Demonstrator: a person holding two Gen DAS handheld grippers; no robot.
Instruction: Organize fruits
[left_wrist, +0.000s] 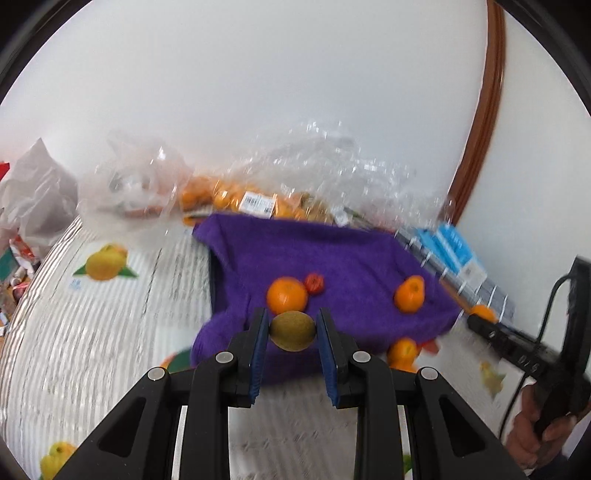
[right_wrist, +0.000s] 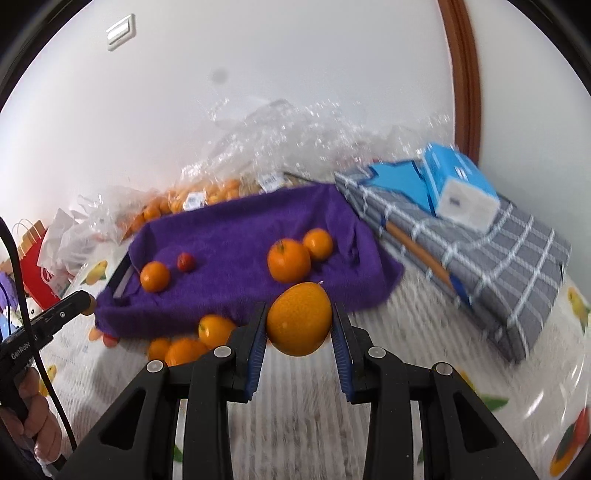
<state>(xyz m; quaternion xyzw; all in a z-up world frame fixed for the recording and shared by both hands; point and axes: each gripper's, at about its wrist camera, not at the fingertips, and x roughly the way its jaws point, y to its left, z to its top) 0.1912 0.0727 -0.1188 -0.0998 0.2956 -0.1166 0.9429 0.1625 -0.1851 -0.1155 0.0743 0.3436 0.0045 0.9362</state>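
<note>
Kiwi-like fruit (left_wrist: 292, 330) sits clamped between the left tool's (left_wrist: 291, 332) pads.

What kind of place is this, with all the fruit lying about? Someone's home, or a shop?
Probably a room in a home, not a shop. A fruit-printed tablecloth covers the surface, a purple towel holds loose oranges, and shopping bags of oranges lean against a plain white wall with a light switch.

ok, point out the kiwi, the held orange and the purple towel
kiwi (left_wrist: 292, 330): left wrist view, middle of its skin.
held orange (right_wrist: 299, 318): right wrist view, centre of peel.
purple towel (right_wrist: 229, 236): right wrist view, bare middle.
</note>
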